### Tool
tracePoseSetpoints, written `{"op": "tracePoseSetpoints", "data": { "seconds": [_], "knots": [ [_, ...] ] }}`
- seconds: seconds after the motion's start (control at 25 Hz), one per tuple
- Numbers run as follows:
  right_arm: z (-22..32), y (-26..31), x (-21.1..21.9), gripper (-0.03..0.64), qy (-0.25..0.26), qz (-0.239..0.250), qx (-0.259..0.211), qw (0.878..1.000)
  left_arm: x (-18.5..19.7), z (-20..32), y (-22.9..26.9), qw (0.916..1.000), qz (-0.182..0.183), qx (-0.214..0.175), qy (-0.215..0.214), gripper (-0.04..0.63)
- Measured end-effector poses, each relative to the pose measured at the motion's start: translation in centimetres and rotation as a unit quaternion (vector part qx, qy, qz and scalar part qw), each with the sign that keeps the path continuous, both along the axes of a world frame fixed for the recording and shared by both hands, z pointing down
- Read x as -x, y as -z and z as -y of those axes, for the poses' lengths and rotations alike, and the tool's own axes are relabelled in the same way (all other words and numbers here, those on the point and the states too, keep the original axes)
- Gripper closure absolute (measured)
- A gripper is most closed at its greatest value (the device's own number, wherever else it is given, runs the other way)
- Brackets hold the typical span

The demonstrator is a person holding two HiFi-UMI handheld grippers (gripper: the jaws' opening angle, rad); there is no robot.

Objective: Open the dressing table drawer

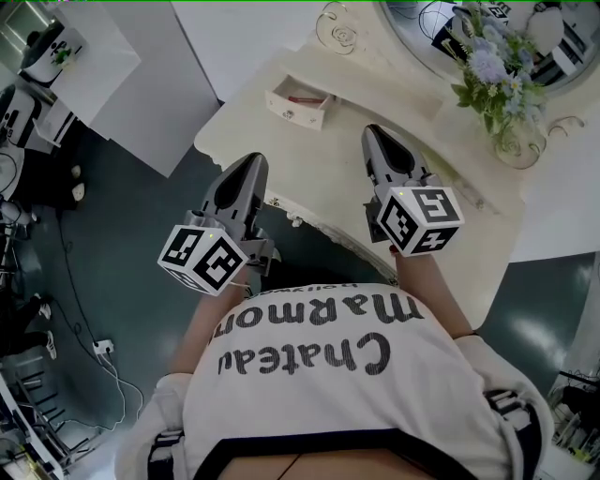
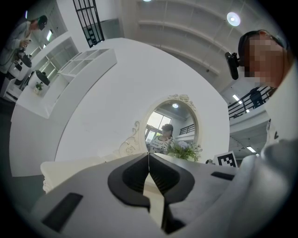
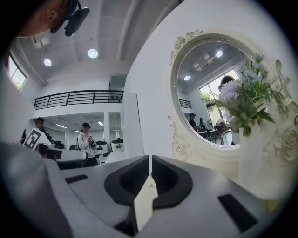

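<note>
Much of the cream dressing table [image 1: 319, 159] is out of your sight. Your white printed shirt [image 1: 347, 394] covers its near edge, and its front face is tucked under the overhanging top. Only two small pale knobs [image 1: 277, 202] peep out below the rim, and you cannot tell what they are fixed to. The oval mirror [image 1: 412, 28] is cut off by the top of the head view. In both gripper views the tongs' own grey bodies block the table top.

A pale vase [image 1: 514, 145] of blue and white flowers [image 1: 487, 66] stands at the right of the table, in front of the mirror. Dark floor [image 1: 141, 244] lies to the left, with cables [image 1: 103, 361] trailing across it.

The small drawer [image 1: 298, 101] sits on the table top at the back left, near the mirror's scrolled base. It is cream, with one knob on its front, and it stands pulled out so its inside shows. A thin reddish thing [image 1: 302, 97] lies in it, too small to name.

Your left tongs [image 1: 251, 161] are closed with nothing between them, over the table's left front edge. Your right tongs [image 1: 375, 131] are also closed and empty, over the table top between drawer and vase. Both are apart from the drawer.
</note>
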State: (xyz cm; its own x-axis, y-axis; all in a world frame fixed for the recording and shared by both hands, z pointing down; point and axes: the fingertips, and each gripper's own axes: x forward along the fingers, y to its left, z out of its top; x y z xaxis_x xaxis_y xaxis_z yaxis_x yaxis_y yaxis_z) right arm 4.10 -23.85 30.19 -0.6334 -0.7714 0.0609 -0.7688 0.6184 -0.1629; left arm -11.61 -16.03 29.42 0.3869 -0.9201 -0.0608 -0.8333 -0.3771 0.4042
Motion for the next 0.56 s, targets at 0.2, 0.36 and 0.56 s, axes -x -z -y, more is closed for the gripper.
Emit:
{"op": "tracePoseSetpoints", "data": {
  "seconds": [0.2, 0.36, 0.56],
  "knots": [
    [-0.3, -0.8, -0.1, 0.577, 0.001, -0.005, 0.007, 1.000, -0.1, -0.3, -0.3, 1.0000, -0.001, 0.002, 0.002, 0.572],
    [-0.5, -1.2, -0.1, 0.577, 0.003, -0.011, 0.011, 1.000, -0.1, -0.5, -0.6, 1.0000, -0.003, 0.005, 0.003, 0.572],
    [-0.5, -1.6, -0.1, 0.577, 0.004, -0.012, 0.014, 1.000, -0.2, -0.5, -0.8, 1.0000, -0.002, 0.006, 0.004, 0.572]
  ]
}}
